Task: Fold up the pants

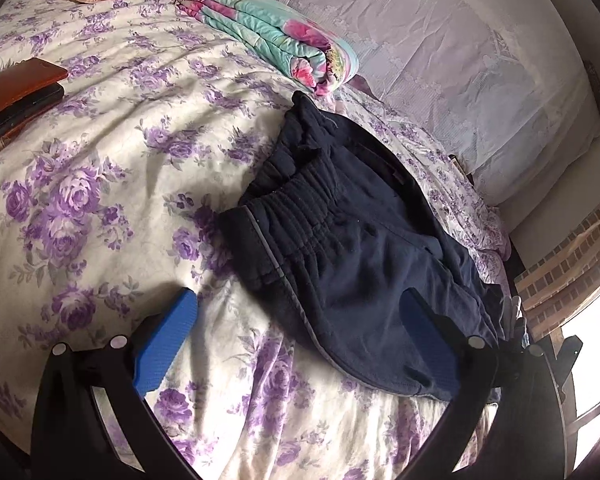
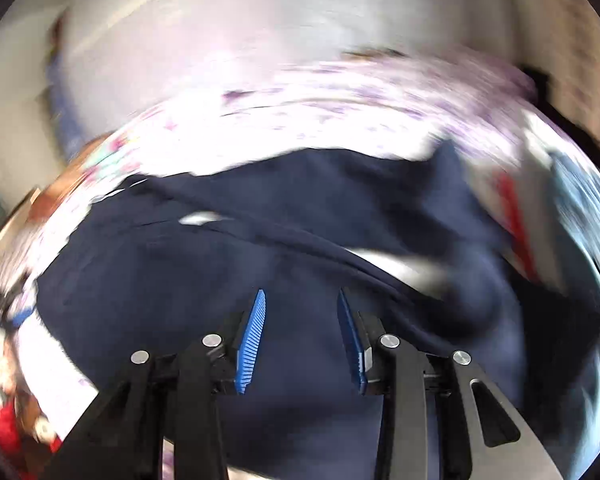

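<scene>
Navy pants (image 1: 340, 232): bunched on the bed's floral sheet (image 1: 100, 184), elastic waistband up, near the right edge. Folded floral quilt (image 1: 276, 36): behind the pants, just beside them. Left hand-held gripper (image 1: 296, 320): jaws spread wide, empty, right finger over the pants. Right hand-held gripper (image 2: 302, 336): jaws partly apart, nothing between the blue pads (image 2: 252, 340), above navy cloth; view heavily blurred.
</scene>
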Action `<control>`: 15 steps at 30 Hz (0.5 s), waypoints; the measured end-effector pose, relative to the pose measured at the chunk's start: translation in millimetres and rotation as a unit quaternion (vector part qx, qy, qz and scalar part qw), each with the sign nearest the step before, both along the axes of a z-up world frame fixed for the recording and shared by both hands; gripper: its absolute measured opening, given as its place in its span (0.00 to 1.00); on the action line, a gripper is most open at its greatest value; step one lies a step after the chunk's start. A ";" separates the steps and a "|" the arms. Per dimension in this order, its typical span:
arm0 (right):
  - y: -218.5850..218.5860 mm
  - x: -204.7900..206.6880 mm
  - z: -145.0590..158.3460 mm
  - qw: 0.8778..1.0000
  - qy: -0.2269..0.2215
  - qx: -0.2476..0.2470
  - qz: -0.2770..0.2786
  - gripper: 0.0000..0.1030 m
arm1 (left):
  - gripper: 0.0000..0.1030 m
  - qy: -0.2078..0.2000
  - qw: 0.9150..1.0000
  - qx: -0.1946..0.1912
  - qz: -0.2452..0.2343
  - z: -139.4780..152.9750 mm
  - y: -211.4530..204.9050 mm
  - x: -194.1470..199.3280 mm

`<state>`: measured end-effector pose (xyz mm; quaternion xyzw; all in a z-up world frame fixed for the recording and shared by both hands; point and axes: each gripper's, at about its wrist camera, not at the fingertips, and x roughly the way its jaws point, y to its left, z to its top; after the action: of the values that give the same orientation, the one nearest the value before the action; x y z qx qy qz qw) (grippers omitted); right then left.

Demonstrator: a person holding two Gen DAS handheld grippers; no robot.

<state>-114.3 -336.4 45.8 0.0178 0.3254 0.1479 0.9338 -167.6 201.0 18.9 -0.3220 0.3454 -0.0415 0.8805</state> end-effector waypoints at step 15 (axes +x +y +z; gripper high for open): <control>363.2 149.0 41.2 0.960 0.001 -0.065 0.274 0.66 | 0.95 -0.011 0.984 0.178 0.020 -5.3 -46.4 28.5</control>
<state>34.7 26.8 87.0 -0.1330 0.3280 0.3764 0.8562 -139.1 154.6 13.6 -0.1667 0.3310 0.0342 0.9282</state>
